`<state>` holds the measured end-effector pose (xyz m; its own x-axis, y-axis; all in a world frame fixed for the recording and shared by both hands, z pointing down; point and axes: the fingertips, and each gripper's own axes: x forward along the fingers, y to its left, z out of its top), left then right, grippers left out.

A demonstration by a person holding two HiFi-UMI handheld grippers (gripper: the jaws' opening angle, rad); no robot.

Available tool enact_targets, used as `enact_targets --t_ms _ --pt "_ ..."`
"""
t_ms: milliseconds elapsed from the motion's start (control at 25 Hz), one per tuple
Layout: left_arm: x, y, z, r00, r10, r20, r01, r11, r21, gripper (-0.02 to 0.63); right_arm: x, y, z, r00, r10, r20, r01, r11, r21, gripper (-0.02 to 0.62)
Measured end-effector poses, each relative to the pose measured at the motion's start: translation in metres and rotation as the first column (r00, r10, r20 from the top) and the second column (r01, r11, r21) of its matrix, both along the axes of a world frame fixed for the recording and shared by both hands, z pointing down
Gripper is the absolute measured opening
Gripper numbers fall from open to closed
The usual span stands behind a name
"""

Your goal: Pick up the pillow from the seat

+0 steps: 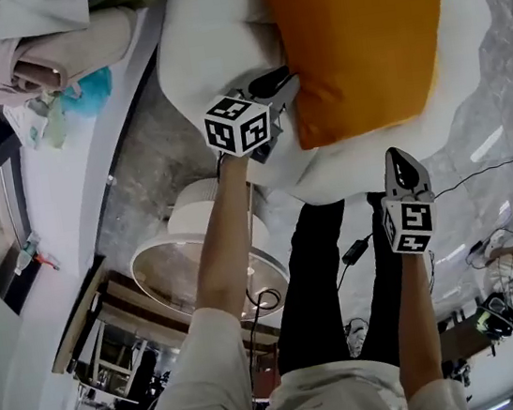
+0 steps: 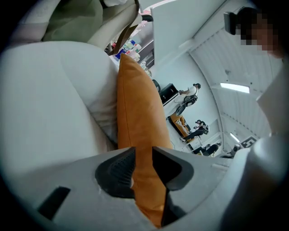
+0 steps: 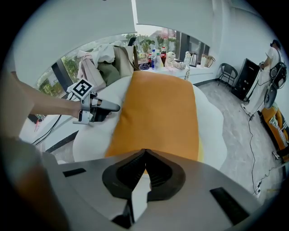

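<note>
An orange pillow (image 1: 356, 34) lies on a white, rounded seat (image 1: 204, 36). My left gripper (image 1: 278, 87) is at the pillow's left edge. In the left gripper view its jaws (image 2: 143, 155) stand a little apart, with the edge of the pillow (image 2: 135, 113) showing in the narrow gap; the pads do not squeeze it. My right gripper (image 1: 402, 162) hangs in front of the seat's near edge, short of the pillow, shut with nothing in it (image 3: 144, 151). From there the pillow (image 3: 158, 113), the seat (image 3: 212, 122) and the left gripper (image 3: 115, 107) are in sight.
Clothes (image 1: 45, 49) are heaped behind the seat to the left. A round white stand (image 1: 205, 244) sits on the marble floor near my left arm. Cables (image 1: 479, 168) run across the floor at right. A black chair (image 3: 228, 72) and a standing person (image 3: 271, 76) are far right.
</note>
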<state>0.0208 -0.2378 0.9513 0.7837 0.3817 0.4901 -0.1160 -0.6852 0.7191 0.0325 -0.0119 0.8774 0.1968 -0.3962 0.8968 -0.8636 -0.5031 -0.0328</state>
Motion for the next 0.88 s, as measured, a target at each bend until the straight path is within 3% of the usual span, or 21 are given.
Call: enact_targets --t_ms 320,720,880 --pt "0.0 -0.006 0.004 0.994 -0.072 -0.086 0.059 0.987 -0.152 0.311 -0.019 0.011 0.021 0.999 -0.018 0.042 0.018 1.0 -0.007 0.008" --pt "0.038 0.018 0.019 0.996 0.04 -0.079 -0.052 0.984 -0.168 0.547 -0.035 0.012 0.032 0.989 -0.089 0.121 0.091 0.996 -0.011 0.006" --pt "0.052 0.034 0.026 0.991 0.107 -0.083 -0.121 0.974 -0.193 0.592 -0.03 0.017 0.033 0.989 -0.08 0.124 0.082 0.997 -0.01 0.006"
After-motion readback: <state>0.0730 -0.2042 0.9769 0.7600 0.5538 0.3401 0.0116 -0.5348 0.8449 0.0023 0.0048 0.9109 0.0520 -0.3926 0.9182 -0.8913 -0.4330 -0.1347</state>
